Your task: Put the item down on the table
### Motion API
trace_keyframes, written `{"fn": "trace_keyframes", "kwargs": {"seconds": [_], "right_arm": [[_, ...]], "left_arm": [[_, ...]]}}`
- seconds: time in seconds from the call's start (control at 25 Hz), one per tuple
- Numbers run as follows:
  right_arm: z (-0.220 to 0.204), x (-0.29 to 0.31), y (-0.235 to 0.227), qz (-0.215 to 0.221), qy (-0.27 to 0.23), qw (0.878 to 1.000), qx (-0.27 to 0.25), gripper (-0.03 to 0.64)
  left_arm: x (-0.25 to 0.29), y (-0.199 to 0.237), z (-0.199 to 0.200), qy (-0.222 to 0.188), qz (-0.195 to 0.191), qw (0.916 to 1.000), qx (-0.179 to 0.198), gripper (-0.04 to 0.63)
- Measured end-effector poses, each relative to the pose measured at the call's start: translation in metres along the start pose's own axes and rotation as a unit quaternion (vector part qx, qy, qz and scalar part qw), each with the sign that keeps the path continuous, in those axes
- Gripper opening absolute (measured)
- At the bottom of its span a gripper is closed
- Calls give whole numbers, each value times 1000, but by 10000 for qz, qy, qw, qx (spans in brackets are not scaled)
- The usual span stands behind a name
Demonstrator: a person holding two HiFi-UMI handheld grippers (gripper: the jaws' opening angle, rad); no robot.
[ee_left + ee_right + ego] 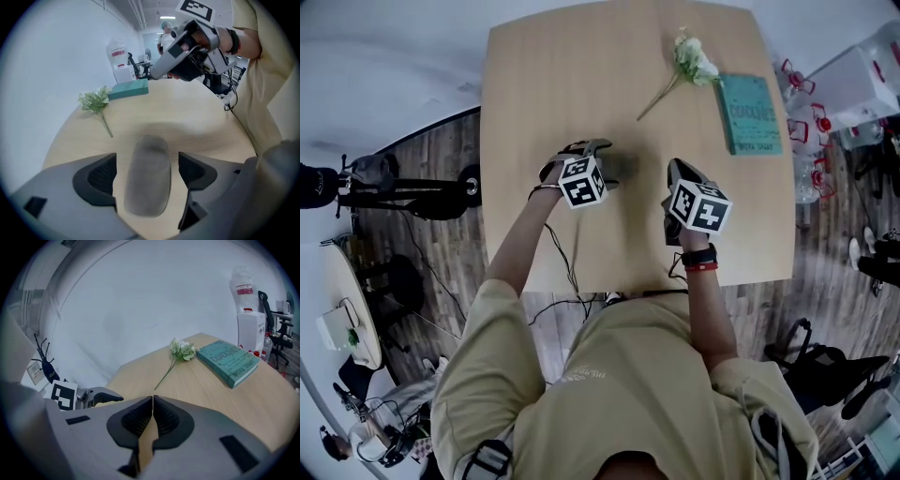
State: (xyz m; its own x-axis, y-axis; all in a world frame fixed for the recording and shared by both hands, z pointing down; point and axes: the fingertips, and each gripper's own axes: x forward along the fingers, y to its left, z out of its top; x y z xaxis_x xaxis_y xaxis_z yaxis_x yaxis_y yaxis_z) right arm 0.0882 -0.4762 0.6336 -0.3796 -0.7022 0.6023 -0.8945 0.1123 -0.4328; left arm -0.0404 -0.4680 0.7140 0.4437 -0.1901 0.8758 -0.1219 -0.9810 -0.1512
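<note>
I am holding my left tool (146, 160) released. Its jaws are standing apart on either side of a smooth grey oval item (146, 187), possibly a computer mouse. A gap is showing on each side, so neither pad is touching it. The item is looking as if it is lying flat on the wooden counter (544, 84), near the middle and a little toward my edge, so I am judging the put-down as good as done. My right tool (152, 399) is hovering over the counter to the right of the item, clenched on nothing, its two pads pressing together.

I am reading the item as rigid, light and not fragile. Its rounded, satin-looking shell is likely to be slippery. If I am taking it up again, I am gripping across the narrow width, pads on the two long sides near the middle. The tapering ends are looking likely to squirt out of the jaws.

I am counting one grey item and two tools. One sprig of white flowers (689, 58) with a long green stem is lying toward the far right corner. One teal book (750, 112) is lying just beside it along the right edge. Both are sitting well apart from the item.
</note>
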Motion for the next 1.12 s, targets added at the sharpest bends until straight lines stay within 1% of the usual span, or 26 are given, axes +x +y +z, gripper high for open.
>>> {"fn": "trace_keyframes", "kwargs": {"seconds": [0.12, 0.2, 0.28, 0.36, 0.56, 0.72, 0.84, 1.04, 1.12], "right_arm": [[-9, -13, 7, -15, -32, 10000, 20, 5], [-13, -22, 18, 7, -61, 10000, -63, 5], [-17, -32, 33, 35, -93, 9998, -186, 5], [-19, -43, 47, 51, -145, 9994, -303, 5], [-21, -71, 77, 121, -336, 9980, -530, 5], [-32, -99, 96, 126, -456, 9969, -633, 5], [-41, -119, 115, 152, -555, 9956, -735, 5], [-59, -151, 143, 177, -689, 9934, -898, 5], [-66, -165, 150, 183, -737, 9926, -948, 5]], "left_arm": [[-24, -6, 5, -246, 234, 9993, -136, 383], [-41, -11, 7, -404, 411, 9979, -304, 383], [-61, -16, 9, -631, 612, 9946, -544, 383], [-80, -25, 12, -936, 733, 9893, -841, 383], [-123, -45, 18, -1530, 1027, 9725, -1423, 382], [-156, -70, 21, -1946, 1282, 9546, -1853, 380], [-185, -89, 24, -2157, 1467, 9434, -2050, 379], [-220, -123, 18, -2459, 1556, 9232, -2512, 374], [-231, -137, 16, -2572, 1652, 9134, -2690, 360]]}}
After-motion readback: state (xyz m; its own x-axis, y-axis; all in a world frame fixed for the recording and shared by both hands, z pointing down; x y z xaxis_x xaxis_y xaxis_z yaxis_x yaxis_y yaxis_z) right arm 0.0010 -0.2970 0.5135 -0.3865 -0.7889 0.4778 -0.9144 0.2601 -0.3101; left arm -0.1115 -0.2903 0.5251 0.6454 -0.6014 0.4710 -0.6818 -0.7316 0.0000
